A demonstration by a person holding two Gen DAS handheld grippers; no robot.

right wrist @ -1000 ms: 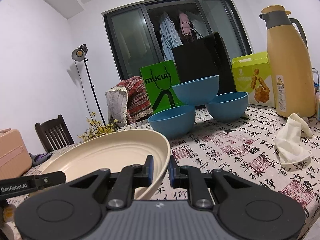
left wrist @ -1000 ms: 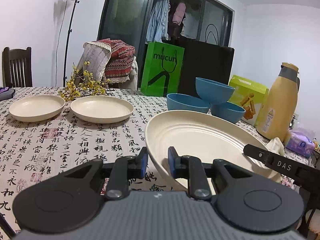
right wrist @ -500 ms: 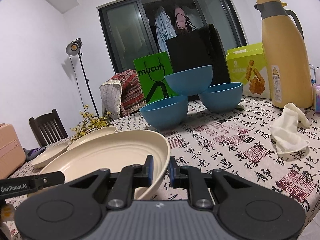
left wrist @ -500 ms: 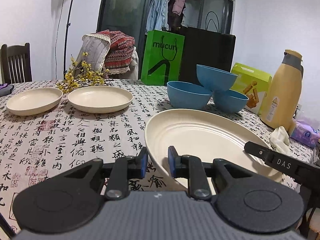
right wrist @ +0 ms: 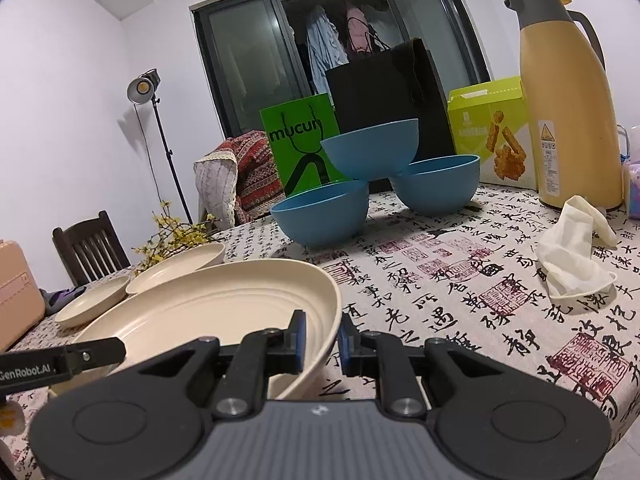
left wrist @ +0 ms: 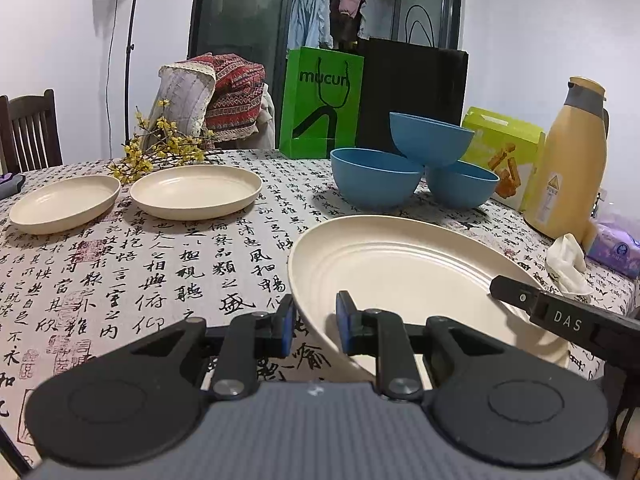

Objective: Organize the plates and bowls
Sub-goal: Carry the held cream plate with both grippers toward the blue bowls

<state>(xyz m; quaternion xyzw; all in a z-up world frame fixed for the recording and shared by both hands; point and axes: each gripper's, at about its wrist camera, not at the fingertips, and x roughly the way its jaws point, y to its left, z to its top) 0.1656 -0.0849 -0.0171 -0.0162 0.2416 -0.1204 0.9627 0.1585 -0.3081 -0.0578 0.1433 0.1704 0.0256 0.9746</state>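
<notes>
A large cream plate (left wrist: 400, 268) (right wrist: 208, 312) is held at two opposite sides of its rim. My left gripper (left wrist: 315, 326) is shut on its left rim. My right gripper (right wrist: 322, 338) is shut on its right rim. Each gripper's arm shows in the other's view, the right arm (left wrist: 560, 320) and the left arm (right wrist: 60, 364). Two smaller cream plates (left wrist: 64, 202) (left wrist: 196, 188) lie side by side at the far left. Beyond the large plate, one blue bowl (left wrist: 430, 140) rests on top of two others (left wrist: 376, 182) (left wrist: 462, 182).
The table wears a calligraphy-print cloth (left wrist: 160, 280). A yellow thermos jug (right wrist: 568, 100), a white glove (right wrist: 572, 264) and a green snack box (right wrist: 492, 132) stand at the right. Behind are yellow flowers (left wrist: 160, 156), a green bag (left wrist: 320, 104), a black bag (left wrist: 412, 92) and a dark chair (left wrist: 28, 132).
Both views have tipped down a little, showing more tablecloth. The two small plates have come into the right wrist view. Both grips on the large plate are unchanged.
</notes>
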